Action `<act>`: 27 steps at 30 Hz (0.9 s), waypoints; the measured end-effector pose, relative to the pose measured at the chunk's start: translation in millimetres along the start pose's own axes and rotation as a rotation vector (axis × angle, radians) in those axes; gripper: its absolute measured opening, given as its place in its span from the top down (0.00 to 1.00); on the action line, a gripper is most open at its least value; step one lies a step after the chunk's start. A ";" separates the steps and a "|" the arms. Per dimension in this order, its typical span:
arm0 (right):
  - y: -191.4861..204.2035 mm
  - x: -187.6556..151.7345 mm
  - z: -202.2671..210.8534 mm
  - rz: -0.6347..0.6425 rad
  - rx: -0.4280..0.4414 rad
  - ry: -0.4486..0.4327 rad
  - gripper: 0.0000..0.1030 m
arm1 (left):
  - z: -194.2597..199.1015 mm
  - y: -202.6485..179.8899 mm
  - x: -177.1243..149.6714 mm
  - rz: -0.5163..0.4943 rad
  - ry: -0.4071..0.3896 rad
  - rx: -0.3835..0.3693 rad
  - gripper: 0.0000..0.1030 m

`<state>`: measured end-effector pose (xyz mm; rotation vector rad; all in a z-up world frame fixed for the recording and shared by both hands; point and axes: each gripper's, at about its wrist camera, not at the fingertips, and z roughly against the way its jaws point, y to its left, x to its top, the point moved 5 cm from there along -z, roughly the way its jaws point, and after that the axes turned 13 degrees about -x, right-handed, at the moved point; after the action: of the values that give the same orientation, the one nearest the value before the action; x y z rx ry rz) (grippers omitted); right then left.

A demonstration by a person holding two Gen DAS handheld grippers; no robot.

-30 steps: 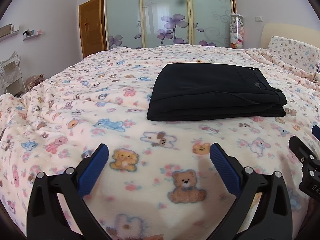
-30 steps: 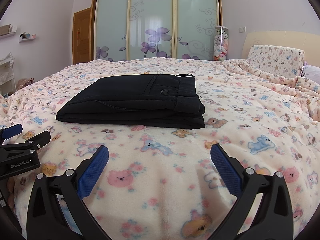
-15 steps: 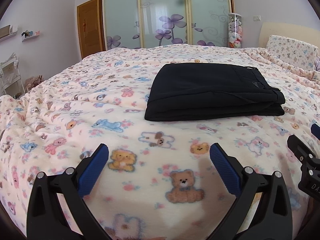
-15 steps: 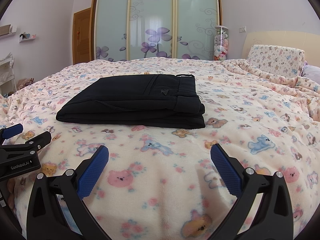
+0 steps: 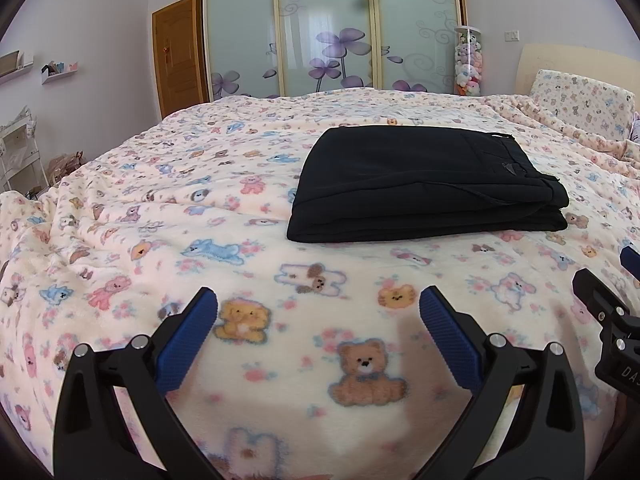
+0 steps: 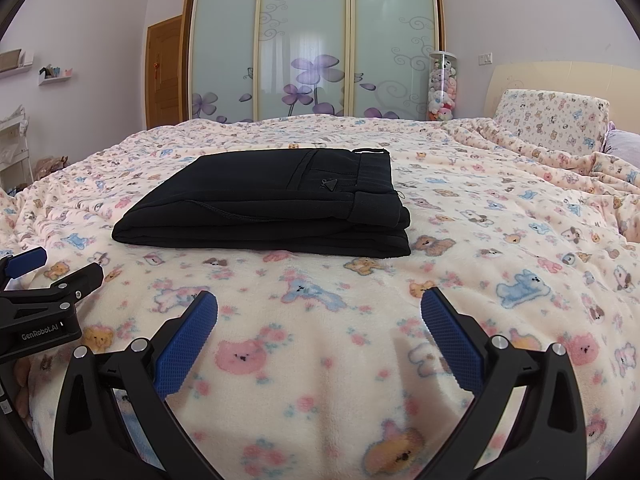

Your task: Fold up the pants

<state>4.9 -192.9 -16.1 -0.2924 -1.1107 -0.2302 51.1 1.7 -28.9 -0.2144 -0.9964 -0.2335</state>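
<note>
Two grippers hung low over the bedspread (image 5: 120,200), both short of the pants and touching nothing. Farthest left, the left gripper (image 5: 318,320) had its blue-padded fingers (image 5: 188,336) spread wide with only teddy-bear fleece between them; in the right wrist view its body showed at the left edge, where white lettering read "GenRobot.AI". A partial marking, "DA" and perhaps more, showed on the right gripper's housing at the right edge of the left view; the rest was cut off.

Ahead and between the two tools lay the pants (image 6: 264,208), black, folded into a compact stacked rectangle on the middle of the bed, well apart from both sets of fingers. The waistband end pointed right, toward the pillow (image 6: 552,120), with a small triangular logo patch near it, too small to read. The layers sat squarely on one another, so the folding looked finished, or nearly so, and the tools seemed held clear to avoid disturbing the stack.

On the right, the right gripper (image 6: 319,322) was likewise wide apart and empty, hovering just above the fleece, level with its partner.
</note>
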 end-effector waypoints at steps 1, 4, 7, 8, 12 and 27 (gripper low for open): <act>0.0 0.0 0.0 0.000 0.000 0.000 0.01 | 0.1 -0.1 0.0 0.000 0.000 0.001 0.02; 0.2 0.2 -0.2 0.000 0.000 0.000 0.01 | 0.2 -0.2 0.1 -0.001 -0.001 0.002 0.02; -0.1 0.1 -0.1 0.000 0.000 0.000 0.01 | -0.1 -0.6 0.1 -0.001 0.001 0.000 0.02; 0.0 0.1 -0.2 0.000 0.000 0.000 0.01 | -0.1 -0.7 0.1 -0.001 0.001 0.000 0.02; 0.1 0.1 0.0 0.000 0.000 0.001 0.01 | 0.3 -1.6 0.4 -0.004 -0.001 0.000 0.02; 0.7 0.0 0.1 -0.001 0.001 0.002 0.01 | 0.8 -1.6 3.5 -0.018 -0.004 -0.017 0.02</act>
<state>5.0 -192.2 -16.1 -0.2913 -1.1093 -0.2305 51.8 0.1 -25.4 -0.2213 -1.0007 -0.2577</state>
